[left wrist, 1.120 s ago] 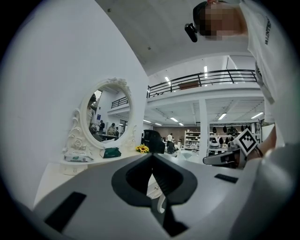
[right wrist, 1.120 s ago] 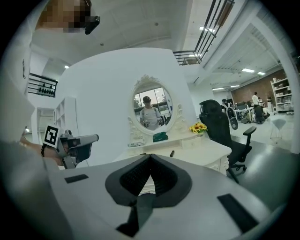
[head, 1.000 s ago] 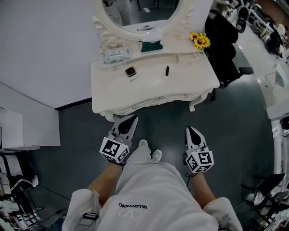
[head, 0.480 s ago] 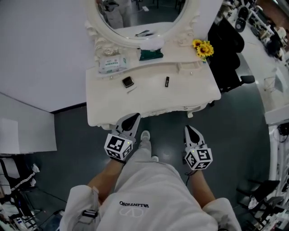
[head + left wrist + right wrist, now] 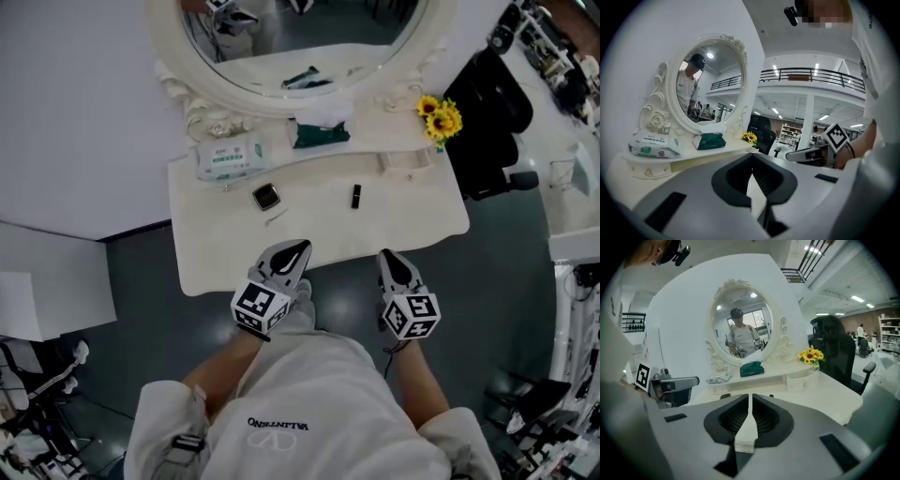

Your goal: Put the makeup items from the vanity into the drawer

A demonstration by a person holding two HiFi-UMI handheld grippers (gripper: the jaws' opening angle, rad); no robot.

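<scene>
While we stand close against its front, the white vanity (image 5: 412, 220) fills the upper half of the head view, w/ its oval mirror (image 5: 309, 37) in a carved frame at the back. A black office chair (image 5: 497, 103) sits off the vanity's R end.

Our L gripper (image 5: 296, 247) and R gripper (image 5: 387, 256) hang side by side, tips at the vanity's front edge. Both point toward the mirror and are well short of the makeup.
- L gripper: jaws clenched tip to tip, nothing btwn them.
- R gripper: same, pads pressed together, empty.

On the raised back shelf, L to R:
- a white wipes pack (image 5: 230, 157)
- a dark green tissue pack (image 5: 322, 135) under the mirror
- sunflowers (image 5: 441, 117) at the R end

A small drawer (image 5: 410, 161) w/ a round knob sits closed in that shelf, just in front of the flowers.

The makeup items lie on the lower tabletop, none in a drawer:
- A square dark compact (image 5: 267, 196) lies L of centre, in front of the wipes pack.
- A black lipstick tube (image 5: 356, 195) lies flat to its R, well apart from it.
- A thin pale stick (image 5: 275, 218) lies just in front of the compact; it's too small for us to tell what it is.
</scene>
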